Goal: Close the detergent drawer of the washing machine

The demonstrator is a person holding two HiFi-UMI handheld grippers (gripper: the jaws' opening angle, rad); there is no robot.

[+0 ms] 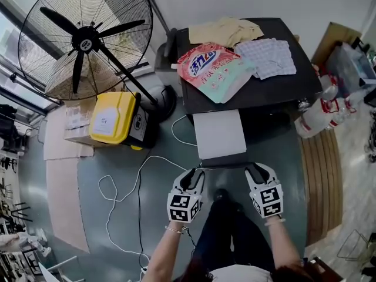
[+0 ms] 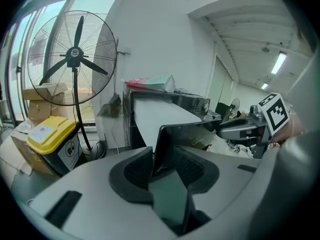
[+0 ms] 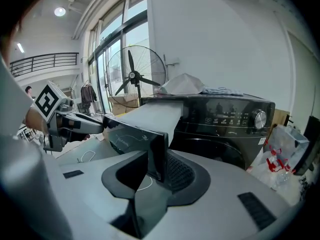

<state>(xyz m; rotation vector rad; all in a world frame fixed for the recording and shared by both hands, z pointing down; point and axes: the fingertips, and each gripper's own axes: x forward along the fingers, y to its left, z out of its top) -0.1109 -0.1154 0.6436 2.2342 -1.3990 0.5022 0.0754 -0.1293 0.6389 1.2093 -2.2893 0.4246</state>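
Observation:
The black washing machine [image 1: 276, 88] stands ahead with its detergent drawer [image 1: 219, 133] pulled far out; the drawer has a white top and a dark front panel [image 1: 226, 162]. My left gripper [image 1: 194, 175] is at the panel's left end. In the left gripper view the panel's edge [image 2: 187, 134] stands between the jaws of that gripper [image 2: 162, 166], with a gap beside it. My right gripper [image 1: 257, 170] is at the panel's right end. There the panel [image 3: 135, 139] also sits between the parted jaws of the right gripper [image 3: 155, 169]. Both are open.
A detergent bag [image 1: 214, 69] and folded cloths [image 1: 270, 57] lie on the machine's top. A large standing fan [image 1: 85, 40] and a yellow-lidded bin [image 1: 114, 117] are to the left. A white cable [image 1: 126, 187] loops over the floor. Bags and bottles [image 1: 320, 113] crowd the right side.

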